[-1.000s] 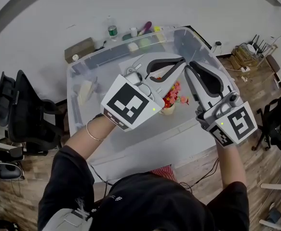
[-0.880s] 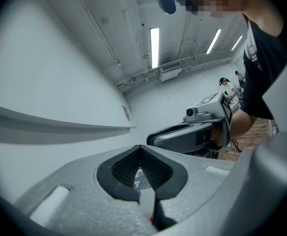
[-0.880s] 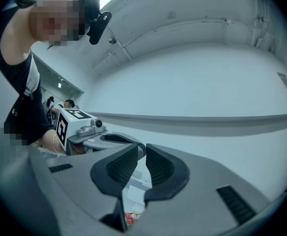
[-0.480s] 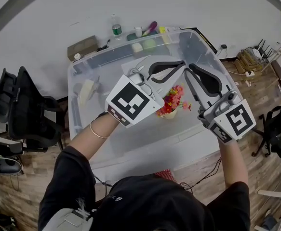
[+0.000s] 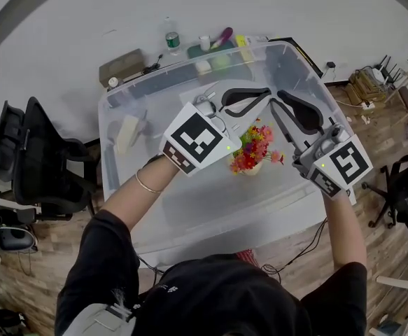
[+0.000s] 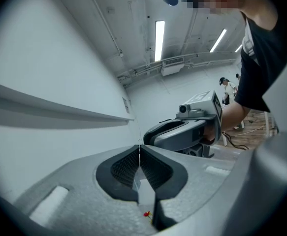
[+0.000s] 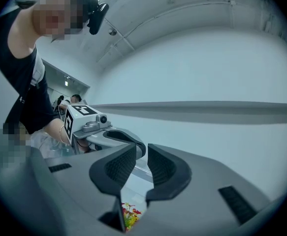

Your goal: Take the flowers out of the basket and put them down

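Surroundings: wood-plank floor [image 5: 378, 250] runs down the right side, and a black office chair [image 5: 29, 159] is parked at our left.
Tub: a big clear plastic storage tub [image 5: 120, 180] fills the middle of the head view, and we've got both grippers reaching in over its near wall.
Behind the tub: a green-capped bottle [image 5: 173, 40] and a brown box [image 5: 125, 67] sit along the far side.
Flowers: the bunch of flowers [image 5: 257, 144], in red, pink and yellow, stands upright in its small pale basket [image 5: 251, 168] on the tub's bottom. It's right between our two grippers and still sitting in that basket.
Left gripper: the left gripper [image 6: 140, 149] is just left of the blooms, with its claw pressed tight together, pad on pad. Nothing is pinched there; only a speck of red shows low down behind the pads.
Right gripper: the right gripper [image 7: 142, 149] comes in from the other side with its claw spread by a narrow slit. Nothing is between the pads, and we glimpse the blooms lower down through the gap.
Tips: both pairs of jaws point toward each other just beyond the bouquet, close together. We can't tell whether they touch.
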`<control>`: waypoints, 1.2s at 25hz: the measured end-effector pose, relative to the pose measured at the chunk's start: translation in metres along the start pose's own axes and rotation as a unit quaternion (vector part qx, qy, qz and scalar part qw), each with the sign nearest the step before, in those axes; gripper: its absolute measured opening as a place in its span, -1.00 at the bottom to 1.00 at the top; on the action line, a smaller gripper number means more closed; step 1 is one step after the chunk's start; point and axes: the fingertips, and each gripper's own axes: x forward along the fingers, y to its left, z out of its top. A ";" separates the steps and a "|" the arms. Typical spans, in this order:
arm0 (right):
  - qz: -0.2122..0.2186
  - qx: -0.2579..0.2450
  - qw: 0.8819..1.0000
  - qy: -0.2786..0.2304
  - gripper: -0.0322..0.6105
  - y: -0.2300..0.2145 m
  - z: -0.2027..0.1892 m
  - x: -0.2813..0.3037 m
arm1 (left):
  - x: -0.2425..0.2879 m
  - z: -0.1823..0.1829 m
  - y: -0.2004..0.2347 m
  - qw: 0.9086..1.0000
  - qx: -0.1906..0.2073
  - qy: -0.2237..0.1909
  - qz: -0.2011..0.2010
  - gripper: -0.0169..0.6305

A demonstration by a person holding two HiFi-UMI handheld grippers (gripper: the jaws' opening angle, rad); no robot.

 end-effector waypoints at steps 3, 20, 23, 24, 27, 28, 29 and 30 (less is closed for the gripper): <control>0.008 0.003 1.000 0.009 -0.68 -0.003 -0.009 0.006 | 0.002 -0.010 0.004 1.000 -0.006 0.002 -0.003 -0.96; 0.051 0.039 0.997 0.051 -0.46 -0.012 -0.068 0.021 | 0.009 -0.074 0.002 0.998 -0.024 0.060 -0.008 -0.92; 0.058 0.054 0.995 0.054 -0.42 -0.015 -0.073 0.022 | 0.009 -0.087 -0.002 0.997 -0.006 0.072 -0.015 -0.90; 0.062 0.061 0.995 0.056 -0.41 -0.015 -0.075 0.022 | 0.009 -0.091 -0.002 0.997 -0.007 0.074 -0.015 -0.90; 0.077 0.074 0.992 0.069 -0.36 -0.014 -0.080 0.024 | 0.006 -0.100 0.006 0.997 -0.028 0.072 -0.008 -0.87; 0.083 0.072 0.991 0.074 -0.34 -0.013 -0.082 0.025 | 0.005 -0.103 0.009 0.997 -0.032 0.072 -0.006 -0.84; 0.087 0.067 0.991 0.081 -0.32 -0.012 -0.084 0.025 | 0.004 -0.106 0.012 0.997 -0.034 0.073 -0.004 -0.82; 0.089 0.062 0.990 0.089 -0.30 -0.012 -0.086 0.025 | 0.004 -0.110 0.014 0.997 -0.035 0.075 -0.005 -0.80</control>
